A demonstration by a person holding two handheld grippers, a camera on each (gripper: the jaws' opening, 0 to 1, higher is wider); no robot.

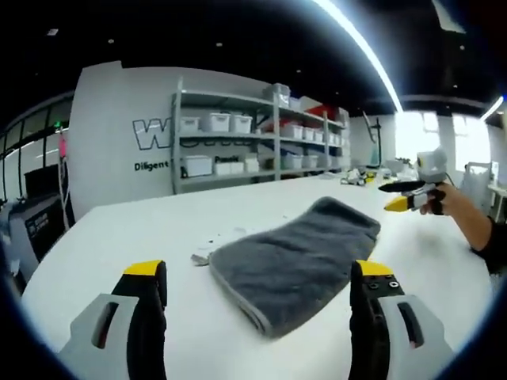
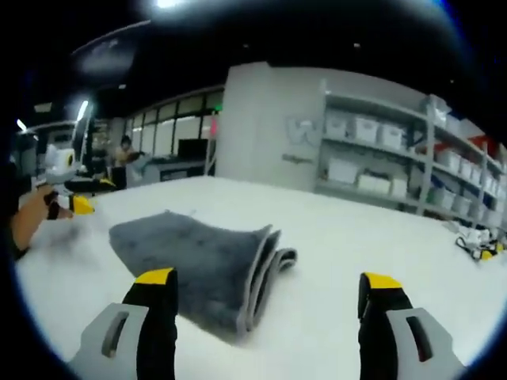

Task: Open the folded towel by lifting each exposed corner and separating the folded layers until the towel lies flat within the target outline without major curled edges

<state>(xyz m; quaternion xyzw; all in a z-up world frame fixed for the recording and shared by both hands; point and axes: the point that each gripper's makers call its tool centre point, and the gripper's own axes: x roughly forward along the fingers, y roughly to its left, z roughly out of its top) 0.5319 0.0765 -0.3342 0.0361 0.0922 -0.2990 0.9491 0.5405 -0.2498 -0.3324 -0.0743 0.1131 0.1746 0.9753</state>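
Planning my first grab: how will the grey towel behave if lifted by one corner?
The grey towel will probably droop, since its plush folds sag softly. Its stacked layers may peel apart unevenly. On the smooth white table, it might slide.

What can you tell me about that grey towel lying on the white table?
The grey, plush-looking folded towel lies on the white table, a thick oblong of several layers. In the right gripper view the stacked layer edges show at one end, fanned slightly apart, one curling outward. Its surface looks soft and a little rumpled. Neither gripper touches it; only the table does.
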